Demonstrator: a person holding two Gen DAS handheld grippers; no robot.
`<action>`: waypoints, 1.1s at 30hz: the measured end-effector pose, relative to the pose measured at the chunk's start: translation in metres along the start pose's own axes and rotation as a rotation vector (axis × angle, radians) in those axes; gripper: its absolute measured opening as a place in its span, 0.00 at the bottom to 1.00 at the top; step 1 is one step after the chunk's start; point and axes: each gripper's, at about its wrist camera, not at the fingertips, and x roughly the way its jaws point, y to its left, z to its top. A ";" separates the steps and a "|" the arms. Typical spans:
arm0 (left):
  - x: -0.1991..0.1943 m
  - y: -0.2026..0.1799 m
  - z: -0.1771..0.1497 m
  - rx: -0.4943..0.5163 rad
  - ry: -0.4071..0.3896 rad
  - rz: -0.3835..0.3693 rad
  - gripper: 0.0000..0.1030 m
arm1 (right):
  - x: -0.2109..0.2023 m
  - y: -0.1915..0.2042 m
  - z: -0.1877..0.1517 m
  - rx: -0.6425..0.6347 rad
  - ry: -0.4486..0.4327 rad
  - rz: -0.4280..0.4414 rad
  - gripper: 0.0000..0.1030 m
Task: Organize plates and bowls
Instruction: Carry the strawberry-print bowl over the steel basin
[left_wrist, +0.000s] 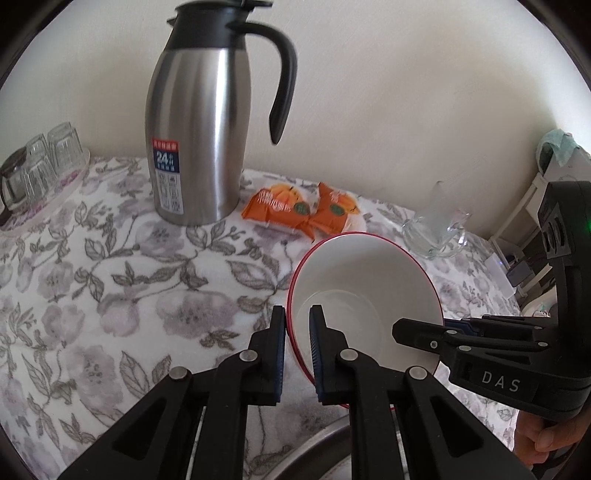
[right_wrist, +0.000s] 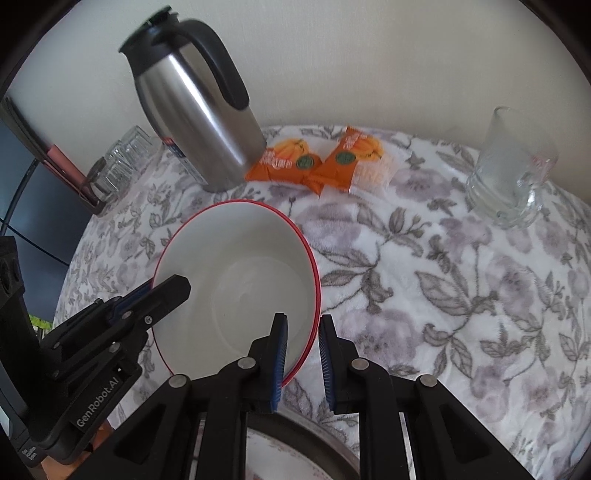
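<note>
A white bowl with a red rim (left_wrist: 364, 280) is held tilted above the floral tablecloth, gripped from both sides. My left gripper (left_wrist: 297, 314) is shut on the bowl's left rim, one finger outside and one inside. My right gripper (right_wrist: 303, 325) is shut on the bowl's right rim (right_wrist: 236, 280) the same way. The right gripper shows in the left wrist view (left_wrist: 413, 330) and the left gripper in the right wrist view (right_wrist: 168, 291). A metal-rimmed dish (right_wrist: 295, 454) lies below the grippers, mostly hidden.
A steel thermos jug (left_wrist: 207, 125) stands at the back. Two orange snack packets (left_wrist: 303, 210) lie beside it. A glass pitcher (right_wrist: 513, 177) stands at the right. Upturned glasses on a tray (left_wrist: 40, 166) sit at the left edge. The wall is close behind.
</note>
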 end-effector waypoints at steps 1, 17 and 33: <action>-0.003 -0.001 0.000 -0.001 -0.003 -0.002 0.13 | -0.005 0.001 0.000 0.001 -0.007 -0.004 0.18; -0.093 -0.030 0.008 0.027 -0.106 -0.021 0.13 | -0.097 0.023 -0.023 0.017 -0.102 -0.024 0.18; -0.156 -0.039 -0.033 0.050 -0.124 -0.011 0.13 | -0.142 0.052 -0.077 0.008 -0.103 -0.033 0.18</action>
